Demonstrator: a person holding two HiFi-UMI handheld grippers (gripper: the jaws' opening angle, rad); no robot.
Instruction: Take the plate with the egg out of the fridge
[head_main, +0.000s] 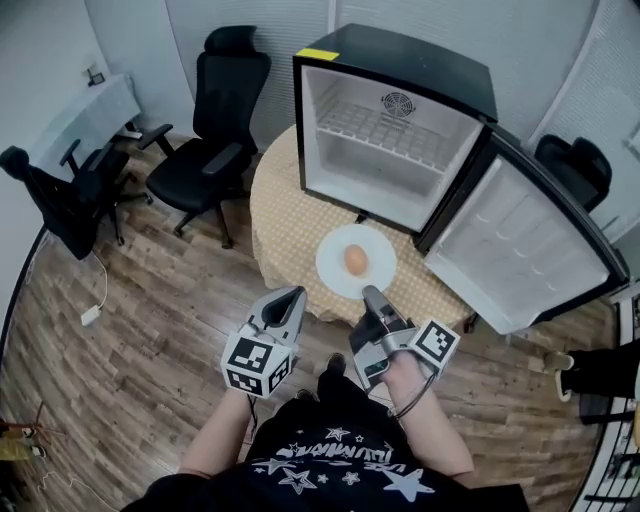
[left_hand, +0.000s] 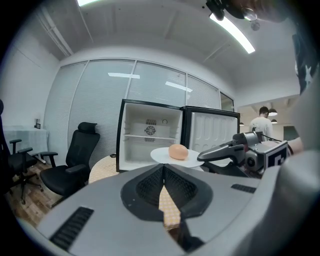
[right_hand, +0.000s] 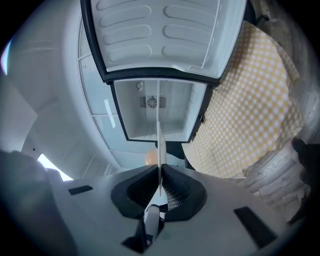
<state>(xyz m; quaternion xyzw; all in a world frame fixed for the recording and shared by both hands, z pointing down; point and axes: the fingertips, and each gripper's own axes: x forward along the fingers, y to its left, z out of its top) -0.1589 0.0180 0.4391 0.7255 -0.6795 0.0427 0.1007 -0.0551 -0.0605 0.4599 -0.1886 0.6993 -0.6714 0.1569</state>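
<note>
A white plate (head_main: 335, 275) with a brown egg (head_main: 355, 259) hovers over the round table's near edge, outside the open fridge (head_main: 390, 130). My right gripper (head_main: 370, 295) is shut on the plate's near rim. In the right gripper view the plate (right_hand: 160, 145) runs edge-on between the jaws, with the egg (right_hand: 150, 157) peeking out on the left. My left gripper (head_main: 290, 297) stays shut and empty, left of the plate. From the left gripper view (left_hand: 163, 167), the plate (left_hand: 162, 156), egg (left_hand: 178, 151) and right gripper (left_hand: 220, 149) lie ahead.
The fridge stands empty on a yellow-checked table (head_main: 285, 230), its door (head_main: 520, 250) swung wide to the right. Black office chairs (head_main: 210, 150) (head_main: 70, 200) stand left on the wood floor. Another chair (head_main: 575, 165) sits behind the door. A person stands in the distance (left_hand: 261, 122).
</note>
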